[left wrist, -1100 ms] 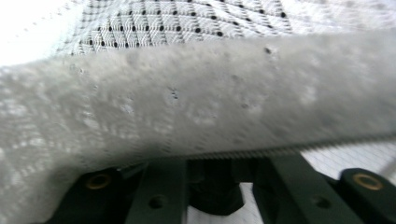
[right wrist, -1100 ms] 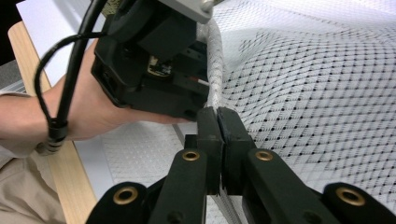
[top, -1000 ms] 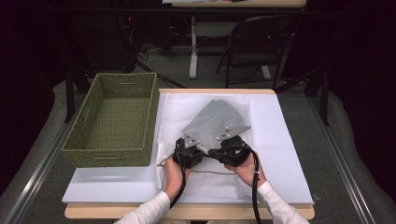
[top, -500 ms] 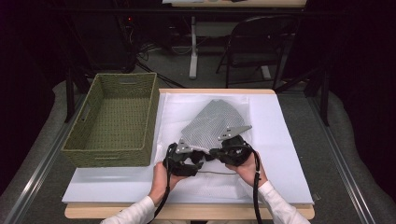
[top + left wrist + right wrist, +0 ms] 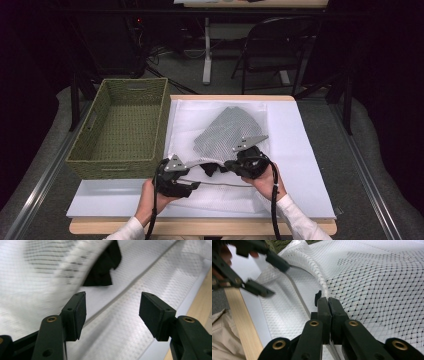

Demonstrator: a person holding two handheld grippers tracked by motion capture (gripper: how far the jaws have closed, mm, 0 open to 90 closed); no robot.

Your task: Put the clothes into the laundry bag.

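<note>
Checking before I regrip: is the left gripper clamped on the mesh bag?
No, the left gripper stands open above the mesh bag, nothing between its pads.

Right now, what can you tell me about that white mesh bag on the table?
The white mesh laundry bag lies flat on the white table cover, beside the green woven basket. It is a see-through net with a thicker hemmed opening edge facing the person. A grey patterned cloth shows through it, and something black peeks out at the mouth. The right gripper pinches the hem, jaws shut, lifting it; the left gripper is near the mouth, jaws open, holding nothing.
</note>
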